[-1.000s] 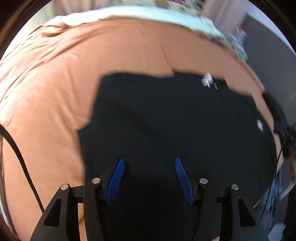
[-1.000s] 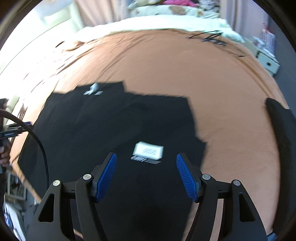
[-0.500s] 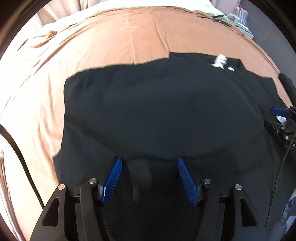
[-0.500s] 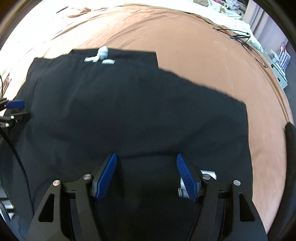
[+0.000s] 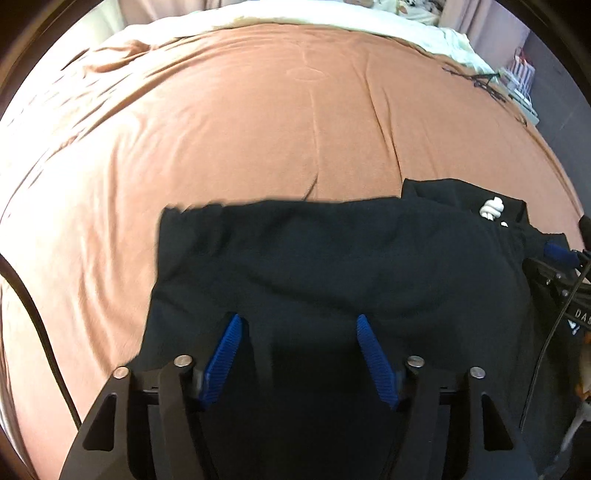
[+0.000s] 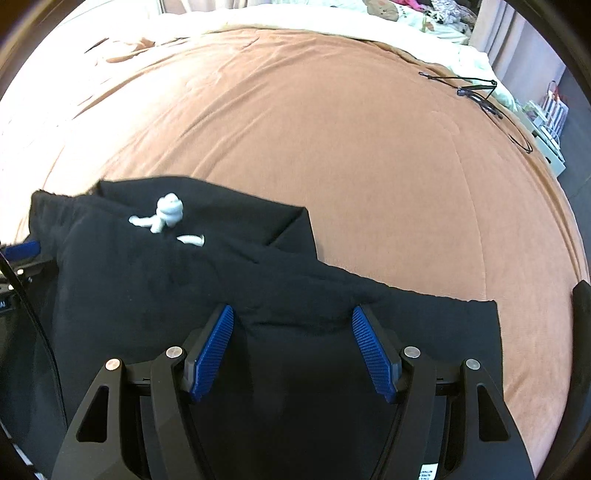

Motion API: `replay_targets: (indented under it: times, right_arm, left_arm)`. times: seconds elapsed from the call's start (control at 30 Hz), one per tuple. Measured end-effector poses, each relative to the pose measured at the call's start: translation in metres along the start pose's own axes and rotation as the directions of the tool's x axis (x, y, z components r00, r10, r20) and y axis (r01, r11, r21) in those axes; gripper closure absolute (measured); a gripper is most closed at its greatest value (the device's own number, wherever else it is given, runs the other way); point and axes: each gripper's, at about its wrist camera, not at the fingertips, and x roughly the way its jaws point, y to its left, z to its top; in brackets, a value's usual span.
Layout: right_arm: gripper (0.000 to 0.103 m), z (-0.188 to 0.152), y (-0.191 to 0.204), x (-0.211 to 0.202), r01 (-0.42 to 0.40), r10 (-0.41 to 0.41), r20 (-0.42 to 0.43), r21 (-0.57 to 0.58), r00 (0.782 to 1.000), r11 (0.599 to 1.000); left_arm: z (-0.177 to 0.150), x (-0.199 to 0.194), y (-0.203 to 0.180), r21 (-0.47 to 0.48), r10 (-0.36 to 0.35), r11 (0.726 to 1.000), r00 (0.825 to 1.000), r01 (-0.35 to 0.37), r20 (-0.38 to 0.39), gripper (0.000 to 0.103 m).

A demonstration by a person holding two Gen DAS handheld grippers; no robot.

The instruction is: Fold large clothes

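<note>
A wide bed covered with a rust-orange blanket point(image 5: 280, 122) fills both views; it serves as the flat work surface for folding. A pale quilt point(image 6: 332, 22) lies bunched along its far edge, out of the way.

On the near part of the blanket lies the black garment point(image 5: 332, 258), a large dark piece of clothing with a white drawstring point(image 6: 168, 214) knotted at what looks like its waistband. A layer of the cloth is already doubled over toward the person, leaving a straight fold line facing away and one corner of the under layer poking out beyond it, so the fold seems part done and not yet squared.

The left gripper point(image 5: 297, 354) hangs steeply downward over the garment's left part. Its blue pads point(image 5: 221, 365) stand well apart; they have just been opening a little, and only flat cloth lies below them, nothing pinched. The right gripper point(image 6: 293, 350) hovers the same way over the garment's right part, just behind a raised ridge of fabric, jaws likewise spread and holding nothing. Each is placed, most likely, to take a new grip on the near edge.

Thin black cords point(image 6: 476, 92) lie on the blanket's far right corner, well apart from the work.
</note>
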Motion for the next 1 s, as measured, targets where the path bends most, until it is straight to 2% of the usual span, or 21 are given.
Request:
replay_targets:
  times: [0.13,0.2,0.3,0.43,0.57,0.7,0.8,0.9,1.0]
  right_arm:
    - [0.037,0.001,-0.007,-0.020,-0.076,0.075,0.040,0.021,0.996,0.997]
    - [0.037,-0.005,-0.015,-0.032,-0.114,0.111,0.071,0.029,0.991,0.993]
    - [0.037,-0.019,-0.015,-0.043,-0.156,0.154,0.090,0.019,0.984,0.988]
    - [0.037,-0.036,-0.009,-0.045,-0.169,0.168,0.082,-0.004,0.982,0.986]
    - [0.037,-0.050,0.014,-0.055,-0.179,0.182,0.062,-0.047,0.981,0.983]
    - [0.037,-0.062,0.033,-0.060,-0.196,0.199,0.048,-0.067,0.979,0.978]
    - [0.037,-0.076,0.043,-0.069,-0.207,0.211,0.036,-0.090,0.977,0.974]
    - [0.037,-0.081,0.049,-0.075,-0.215,0.219,0.024,-0.113,0.975,0.970]
    - [0.037,-0.094,0.056,-0.086,-0.215,0.218,0.006,-0.130,0.976,0.968]
  left_arm:
    - [-0.025,-0.030,0.017,-0.051,-0.032,0.998,0.999,0.033,0.017,0.037]
    - [-0.047,-0.045,0.032,-0.109,-0.065,0.992,0.998,0.067,0.021,0.037]
    - [-0.083,-0.069,0.048,-0.153,-0.065,0.986,0.997,0.069,0.035,0.037]
    - [-0.134,-0.091,0.070,-0.214,-0.057,0.975,0.997,0.066,0.048,0.037]
    - [-0.176,-0.107,0.095,-0.266,-0.047,0.962,0.998,0.059,0.048,0.037]
    - [-0.221,-0.117,0.119,-0.329,-0.080,0.939,0.995,0.096,0.061,0.037]
    - [-0.248,-0.116,0.130,-0.372,-0.136,0.916,0.988,0.152,0.070,0.036]
    - [-0.262,-0.112,0.135,-0.410,-0.195,0.887,0.977,0.214,0.089,0.034]
    - [-0.268,-0.111,0.136,-0.421,-0.228,0.871,0.967,0.254,0.113,0.031]
